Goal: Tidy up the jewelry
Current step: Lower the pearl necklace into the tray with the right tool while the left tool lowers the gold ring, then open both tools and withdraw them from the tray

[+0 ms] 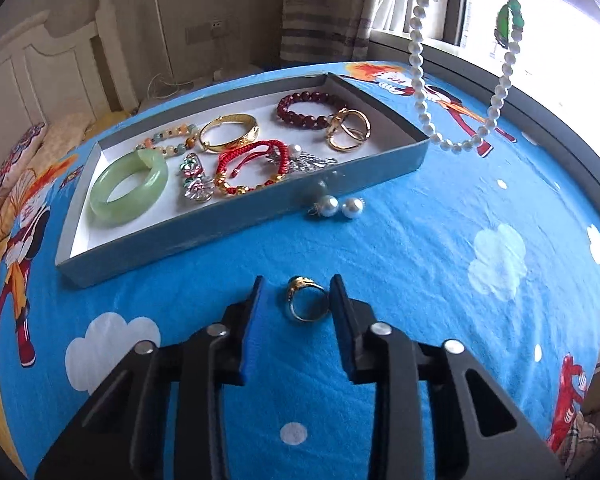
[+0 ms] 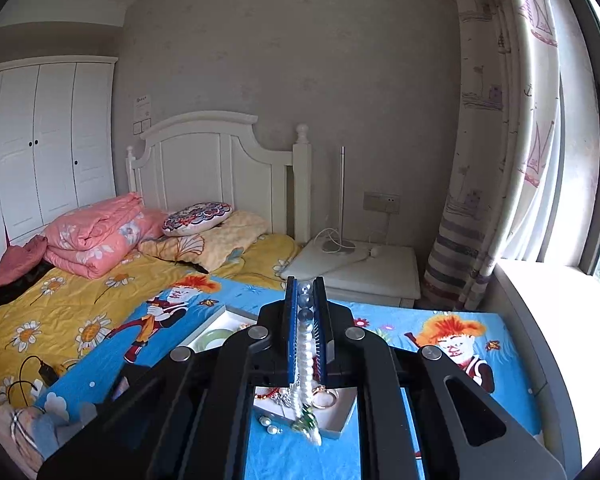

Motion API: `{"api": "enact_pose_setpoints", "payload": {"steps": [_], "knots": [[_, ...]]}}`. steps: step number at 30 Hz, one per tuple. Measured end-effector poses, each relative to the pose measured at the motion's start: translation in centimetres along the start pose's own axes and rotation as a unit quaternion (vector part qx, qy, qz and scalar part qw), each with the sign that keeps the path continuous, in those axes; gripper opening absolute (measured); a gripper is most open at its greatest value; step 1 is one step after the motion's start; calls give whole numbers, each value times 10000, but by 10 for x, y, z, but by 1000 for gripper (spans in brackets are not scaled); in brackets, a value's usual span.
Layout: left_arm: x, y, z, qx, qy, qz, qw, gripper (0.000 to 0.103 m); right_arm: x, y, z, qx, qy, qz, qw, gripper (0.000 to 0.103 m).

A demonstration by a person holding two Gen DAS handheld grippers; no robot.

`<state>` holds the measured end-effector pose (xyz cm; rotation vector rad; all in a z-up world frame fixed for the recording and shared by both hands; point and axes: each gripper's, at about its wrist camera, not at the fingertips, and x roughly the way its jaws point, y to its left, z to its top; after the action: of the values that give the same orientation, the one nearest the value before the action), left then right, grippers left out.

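Where the left wrist camera looks down, the left tool [image 1: 298,294] hangs low over a blue cartoon-print cloth [image 1: 400,264] with its two blue-padded fingers spread apart. A gold ring [image 1: 306,298] lies on the cloth between the fingertips, close to the right-hand pad, and neither pad presses on it. Beyond it sits a shallow grey tray [image 1: 236,216] with a white floor. Inside lie a pale green bangle [image 1: 130,186], a string of pastel beads [image 1: 168,140], a gold bangle [image 1: 228,132], a red cord bracelet [image 1: 256,164], a dark red bead bracelet [image 1: 308,110] and gold hoops [image 1: 348,130]; some silver pieces lie among them, too tangled to tell apart. Two pearl earrings [image 1: 338,206] rest on the cloth just outside the tray's near wall. A pearl necklace [image 1: 456,80] hangs in the air at upper right, above the cloth, with green pieces near the top of its loop.

From the right wrist camera, the right tool [image 2: 306,292] is pressed together on that pearl necklace [image 2: 308,348], whose beads run in a line between the blue pads and drop below them, ending in what looks like a green pendant [image 2: 306,424]. Under it show a corner of the tray [image 2: 340,420] and the earrings [image 2: 270,426]. Behind are a bed [image 2: 60,300] with a white headboard and a curtain [image 2: 500,140].
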<state>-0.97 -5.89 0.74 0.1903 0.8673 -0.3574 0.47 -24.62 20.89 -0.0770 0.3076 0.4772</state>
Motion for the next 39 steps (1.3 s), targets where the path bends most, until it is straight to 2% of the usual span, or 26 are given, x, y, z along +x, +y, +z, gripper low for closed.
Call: {"api": "enact_pose_setpoints", "payload": {"steps": [4,7,15,23,29,30,32,33,34,39], "knots": [[-3,-5,-4,197,-104,64,9997,21,3,3,8,-66,-50,37,10000,10],[-10,0,0,105,-209,-11,9997,21,5,9,15,-142,-62,49,9999,10],[-27,31,39,-183,-487,86,9986,21,34,19,35,-324,-17,29,9995,10],[-1,69,78,-624,-429,207,9969,21,95,26,35,-378,269,58,9989,10],[31,85,97,-901,-386,403,9944,22,135,29,12,-482,614,-91,9969,10],[35,88,98,-976,-389,429,9935,27,143,28,6,-498,700,-93,9963,10],[38,95,97,-1180,-464,534,9905,69,157,28,-5,-519,895,-70,9946,10],[36,97,94,-1267,-570,587,9886,75,164,28,-12,-517,1010,-6,9935,10],[33,100,91,-1339,-652,605,9870,79,171,29,-18,-507,1119,73,9924,10],[15,112,70,-1546,-720,863,9816,80,204,34,-51,-432,1659,454,9842,10]]}}
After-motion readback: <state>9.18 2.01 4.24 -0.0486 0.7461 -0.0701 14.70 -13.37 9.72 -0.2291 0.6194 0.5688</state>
